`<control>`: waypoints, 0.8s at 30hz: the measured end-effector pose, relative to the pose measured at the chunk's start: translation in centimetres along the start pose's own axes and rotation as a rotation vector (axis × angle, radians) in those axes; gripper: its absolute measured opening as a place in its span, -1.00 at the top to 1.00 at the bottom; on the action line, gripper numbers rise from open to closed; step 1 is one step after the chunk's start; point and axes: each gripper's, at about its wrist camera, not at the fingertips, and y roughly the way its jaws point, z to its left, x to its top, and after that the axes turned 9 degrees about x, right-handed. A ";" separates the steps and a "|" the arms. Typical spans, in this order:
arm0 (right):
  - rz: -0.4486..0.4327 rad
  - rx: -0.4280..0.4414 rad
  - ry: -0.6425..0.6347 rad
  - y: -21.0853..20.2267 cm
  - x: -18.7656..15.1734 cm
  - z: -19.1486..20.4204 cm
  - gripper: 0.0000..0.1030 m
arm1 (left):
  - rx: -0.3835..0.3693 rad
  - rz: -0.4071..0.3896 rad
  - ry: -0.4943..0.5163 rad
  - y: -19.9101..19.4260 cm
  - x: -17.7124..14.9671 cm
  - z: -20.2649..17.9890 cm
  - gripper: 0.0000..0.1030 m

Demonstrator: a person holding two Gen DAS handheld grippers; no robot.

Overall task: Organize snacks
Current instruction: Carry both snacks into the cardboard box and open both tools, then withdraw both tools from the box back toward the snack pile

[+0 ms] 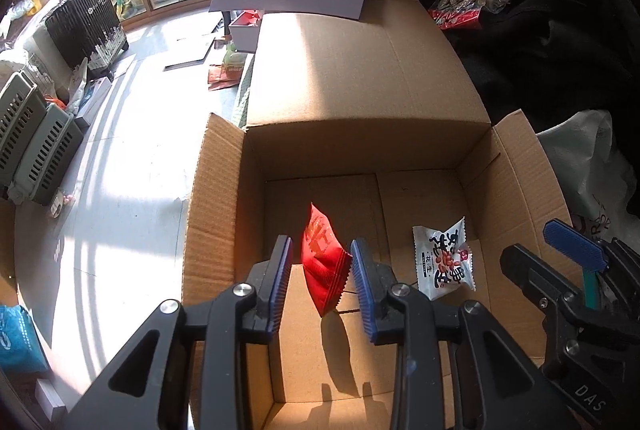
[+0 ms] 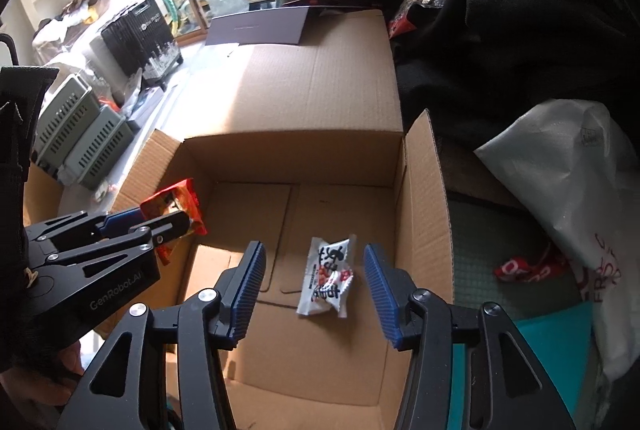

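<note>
I've got my left gripper (image 1: 322, 286) over the open cardboard box (image 1: 216, 213), and the red snack packet (image 1: 324, 262) hangs between its blue pads. The jaws stand a bit apart in my own view and only the right pad seems to touch the packet's crimped edge. From the right wrist view the fingers look pinched on it, so I judge it is held, just barely, by one edge. That makes sense: held high over the left side of the box, it should drop clean inside.

My right gripper (image 2: 316, 290) is wide open with nothing in it. The white peanut packet (image 2: 328, 278) lies flat on the box floor below, framed between the fingers but well clear of both pads. It looks delivered already, on the right side of the box.

Far right, on the dark clothing pile (image 1: 560, 29), a clear bag of more snacks (image 1: 464, 1) waits outside the box. That is probably the supply to work through.
</note>
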 end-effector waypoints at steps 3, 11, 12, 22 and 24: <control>-0.017 -0.007 -0.007 -1.3 0.0 0.2 -0.12 | 0.020 -0.017 0.005 -1.2 0.0 -0.1 0.21; -0.074 -0.020 -0.030 -5.3 0.1 1.3 -0.14 | 0.023 -0.077 -0.010 -5.4 0.1 0.1 -0.17; -0.084 -0.020 -0.033 -5.9 0.2 1.5 -0.14 | 0.014 -0.086 -0.014 -6.1 0.1 0.2 -0.17; -0.204 -0.013 -0.091 -12.3 0.6 4.6 -0.14 | 0.003 -0.218 -0.049 -14.2 0.0 1.8 -0.17; -0.224 -0.010 -0.097 -13.4 0.5 5.2 -0.14 | 0.003 -0.243 -0.049 -15.7 -0.4 2.2 -0.17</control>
